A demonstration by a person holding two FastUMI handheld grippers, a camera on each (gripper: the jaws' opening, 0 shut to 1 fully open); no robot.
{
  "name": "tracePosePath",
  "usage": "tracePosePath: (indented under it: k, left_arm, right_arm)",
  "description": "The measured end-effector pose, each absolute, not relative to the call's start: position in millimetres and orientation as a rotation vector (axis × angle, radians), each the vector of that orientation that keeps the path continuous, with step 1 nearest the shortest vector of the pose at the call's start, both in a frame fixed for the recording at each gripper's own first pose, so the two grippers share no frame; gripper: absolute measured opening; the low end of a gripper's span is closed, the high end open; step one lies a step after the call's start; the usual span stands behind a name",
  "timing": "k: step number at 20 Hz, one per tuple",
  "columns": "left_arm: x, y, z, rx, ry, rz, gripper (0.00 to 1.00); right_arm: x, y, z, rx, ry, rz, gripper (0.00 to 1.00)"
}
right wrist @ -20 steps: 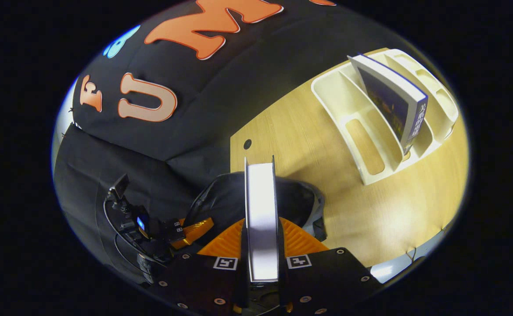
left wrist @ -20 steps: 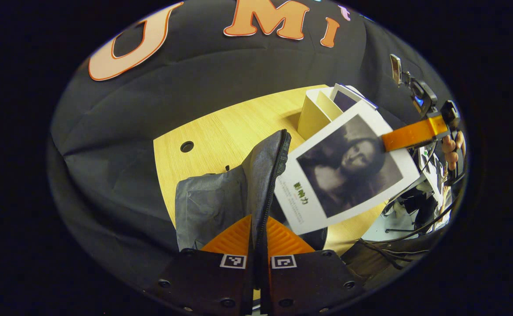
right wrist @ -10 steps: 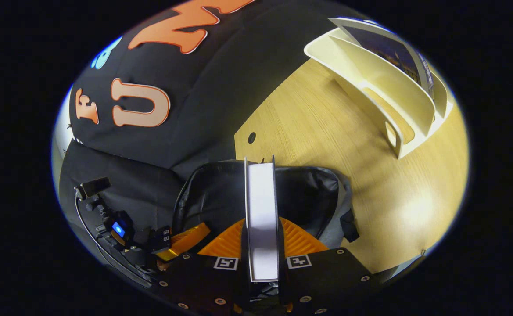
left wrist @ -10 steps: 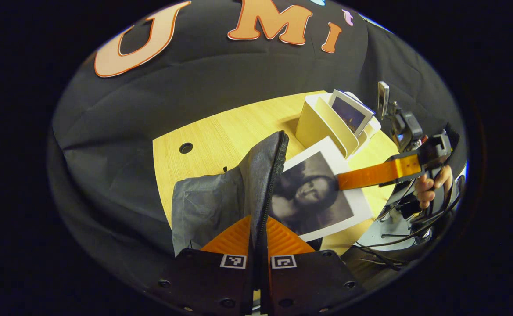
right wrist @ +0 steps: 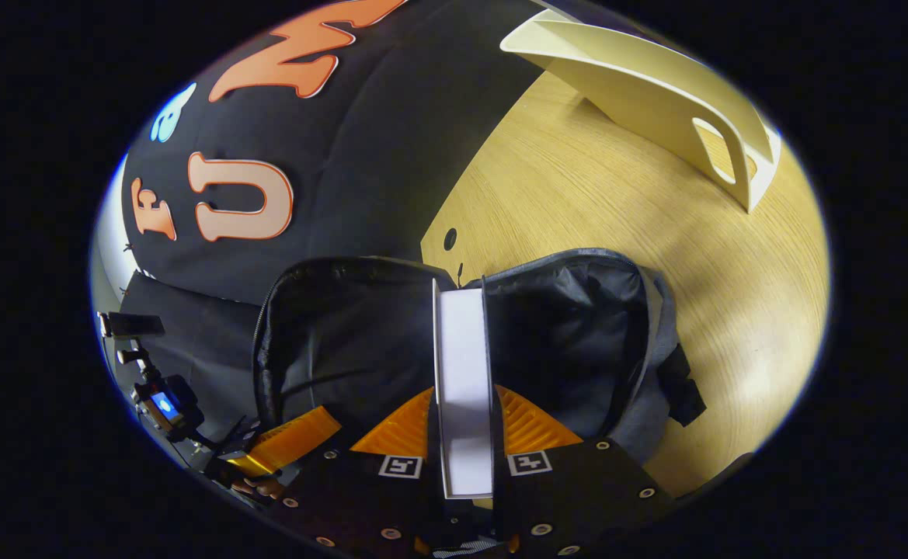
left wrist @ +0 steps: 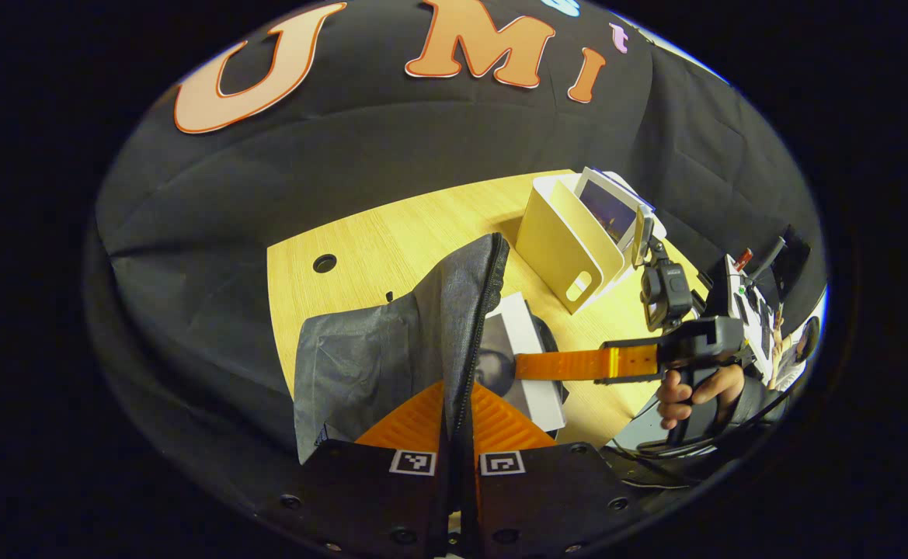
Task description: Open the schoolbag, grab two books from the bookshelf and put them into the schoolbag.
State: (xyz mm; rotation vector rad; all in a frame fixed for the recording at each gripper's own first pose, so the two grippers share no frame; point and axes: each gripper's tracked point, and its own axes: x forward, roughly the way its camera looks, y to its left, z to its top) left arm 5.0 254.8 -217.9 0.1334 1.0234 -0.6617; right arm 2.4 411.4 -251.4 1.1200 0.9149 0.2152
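We see a white-edged book (right wrist: 463, 365) with a grey portrait cover, clamped edge-on in our right tool (right wrist: 463, 423), its long axis running forward into the open grey schoolbag (right wrist: 578, 326) just ahead. Our left tool (left wrist: 454, 411) pinches the bag's zipper rim (left wrist: 478, 326), holding it upright on the worktop (left wrist: 422, 225).

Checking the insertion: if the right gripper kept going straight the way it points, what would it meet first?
Likely the schoolbag's dark open interior: the right gripper holds the book edge-on, aimed into the opening. Depth is unclear.
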Motion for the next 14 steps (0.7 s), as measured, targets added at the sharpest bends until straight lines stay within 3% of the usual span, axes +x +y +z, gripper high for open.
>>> tracePosePath:
  k: [3,4,6,8,10,14]
  left_arm:
    - [4,254,-218,0.113,1.029,-0.652,0.07]
    - [5,256,-220,0.109,1.030,-0.646,0.07]
    - [6,256,-221,0.103,1.033,-0.634,0.07]
    - [6,253,-225,0.096,1.038,-0.614,0.07]
    - [3,251,-227,0.091,1.041,-0.604,0.07]
    - [-2,247,-232,0.076,1.056,-0.584,0.07]
  right_arm:
    - [5,418,-251,1.125,0.940,0.217,0.33]
    - [2,412,-249,1.114,0.956,0.208,0.23]
    - [-4,402,-249,1.056,0.990,0.196,0.68]
    - [-14,390,-252,0.965,1.047,0.196,0.87]
    - [-22,381,-248,0.907,1.084,0.208,0.95]
    - [-24,354,-233,0.816,1.093,0.221,0.96]
